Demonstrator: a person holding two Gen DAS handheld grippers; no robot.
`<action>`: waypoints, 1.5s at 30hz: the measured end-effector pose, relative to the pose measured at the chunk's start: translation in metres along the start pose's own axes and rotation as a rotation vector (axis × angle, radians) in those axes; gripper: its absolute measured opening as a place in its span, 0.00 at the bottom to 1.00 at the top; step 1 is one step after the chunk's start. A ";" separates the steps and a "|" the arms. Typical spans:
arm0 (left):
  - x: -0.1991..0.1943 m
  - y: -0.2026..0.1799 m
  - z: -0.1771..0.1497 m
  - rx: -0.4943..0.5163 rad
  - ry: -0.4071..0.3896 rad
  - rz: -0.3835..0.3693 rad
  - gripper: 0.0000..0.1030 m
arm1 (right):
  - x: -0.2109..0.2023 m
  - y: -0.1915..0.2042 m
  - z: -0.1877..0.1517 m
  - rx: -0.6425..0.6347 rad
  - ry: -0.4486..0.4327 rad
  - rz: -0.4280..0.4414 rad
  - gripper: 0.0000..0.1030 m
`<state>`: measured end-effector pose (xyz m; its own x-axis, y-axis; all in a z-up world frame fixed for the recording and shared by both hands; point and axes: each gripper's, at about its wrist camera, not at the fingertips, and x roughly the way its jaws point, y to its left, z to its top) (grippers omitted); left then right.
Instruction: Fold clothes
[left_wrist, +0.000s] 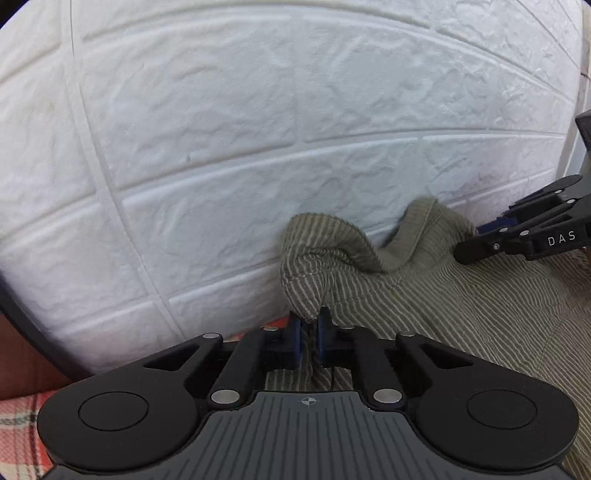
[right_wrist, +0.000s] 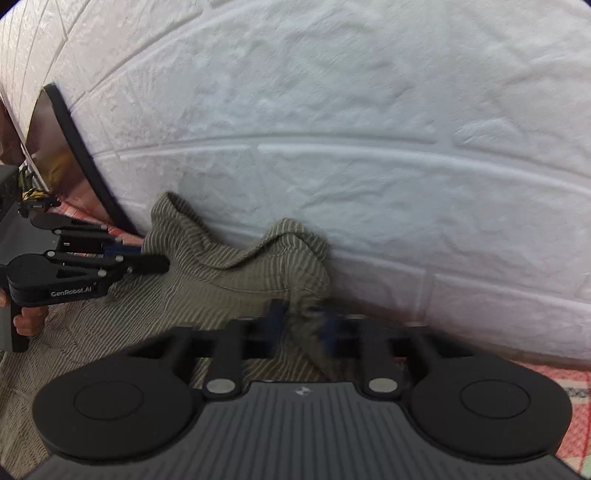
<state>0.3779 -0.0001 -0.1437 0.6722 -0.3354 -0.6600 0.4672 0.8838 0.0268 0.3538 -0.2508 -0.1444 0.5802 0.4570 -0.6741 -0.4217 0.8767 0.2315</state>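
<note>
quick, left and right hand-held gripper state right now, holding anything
Left hand-held gripper: shut on the far edge of the striped garment.
Right hand-held gripper: blurred, but shut on the same garment's far edge, further along.

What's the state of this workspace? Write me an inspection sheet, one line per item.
Surface: red-and-white checked cloth covers it, showing at the edges.
Job's things: olive striped garment spread out, its far edge bunched against the wall.
Clutter: nothing seen.
Grippers: left gripper shut on a fold of the garment's near-left edge; right gripper blurred, shut on a bunched fold of the garment.
Cables: yellow-and-black wires behind the left gripper, far left in the right wrist view.
Surroundings: white brick-pattern wall close behind; dark-framed panel leaning against it.
</note>
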 end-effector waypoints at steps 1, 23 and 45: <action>-0.003 0.000 0.002 -0.007 -0.015 0.010 0.00 | -0.003 0.003 0.001 -0.013 -0.020 -0.010 0.05; -0.027 0.015 0.012 -0.037 -0.033 0.254 0.69 | -0.057 0.003 -0.001 0.007 -0.130 -0.174 0.59; -0.276 0.012 -0.213 -0.110 0.153 0.546 0.83 | -0.187 0.258 -0.067 -0.277 0.027 0.052 0.70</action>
<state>0.0757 0.1729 -0.1209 0.7045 0.2230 -0.6738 0.0080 0.9468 0.3217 0.0901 -0.1206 -0.0053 0.5357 0.4928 -0.6857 -0.6267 0.7763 0.0684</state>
